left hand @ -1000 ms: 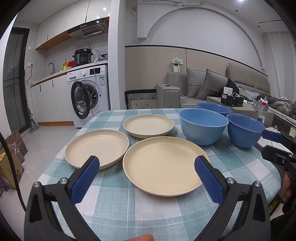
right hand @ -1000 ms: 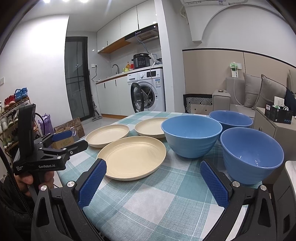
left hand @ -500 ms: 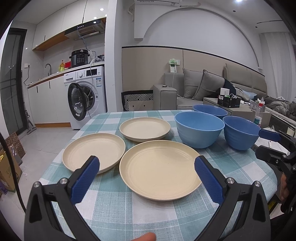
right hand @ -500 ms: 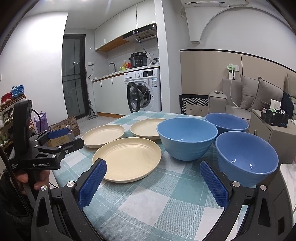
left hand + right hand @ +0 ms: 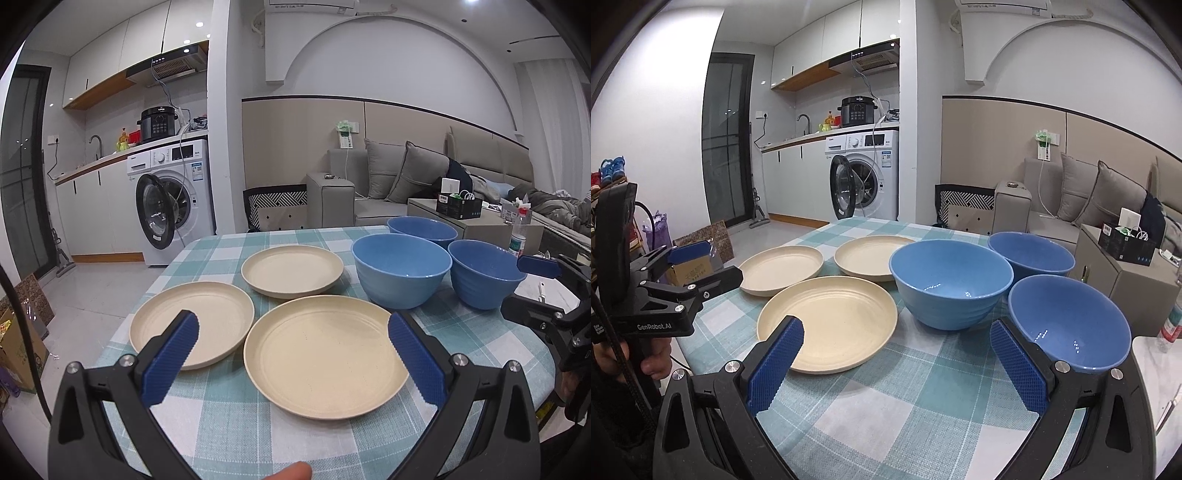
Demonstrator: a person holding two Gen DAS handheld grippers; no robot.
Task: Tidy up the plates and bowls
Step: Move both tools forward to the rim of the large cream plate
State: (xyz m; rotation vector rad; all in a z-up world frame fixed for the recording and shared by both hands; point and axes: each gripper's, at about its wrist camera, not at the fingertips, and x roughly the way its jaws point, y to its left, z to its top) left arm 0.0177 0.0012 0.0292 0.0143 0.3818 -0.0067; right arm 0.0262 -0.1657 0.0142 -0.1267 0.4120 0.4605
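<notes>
Left gripper (image 5: 293,352): jaws spread wide, holding nothing, poised over the near edge of the checked tablecloth (image 5: 229,417). Right gripper (image 5: 897,363): jaws likewise wide apart and empty, at the near right of the table.

Nearest item is the large cream plate (image 5: 325,354), lying flat just beyond the left gripper. To its left, just beside it, lies a second cream plate (image 5: 192,325); whether the rims touch cannot be determined. Farther back, between the two, sits a smaller cream plate (image 5: 291,271).

On the right stand three blue bowls, all upright: the near right bowl (image 5: 1069,325), the large middle bowl (image 5: 951,282) to its left, and the far bowl (image 5: 1030,253) behind them. Bowls are close together; contact cannot be confirmed.

Beyond the table: a washing machine (image 5: 173,203), door open, and a grey sofa (image 5: 402,177).
</notes>
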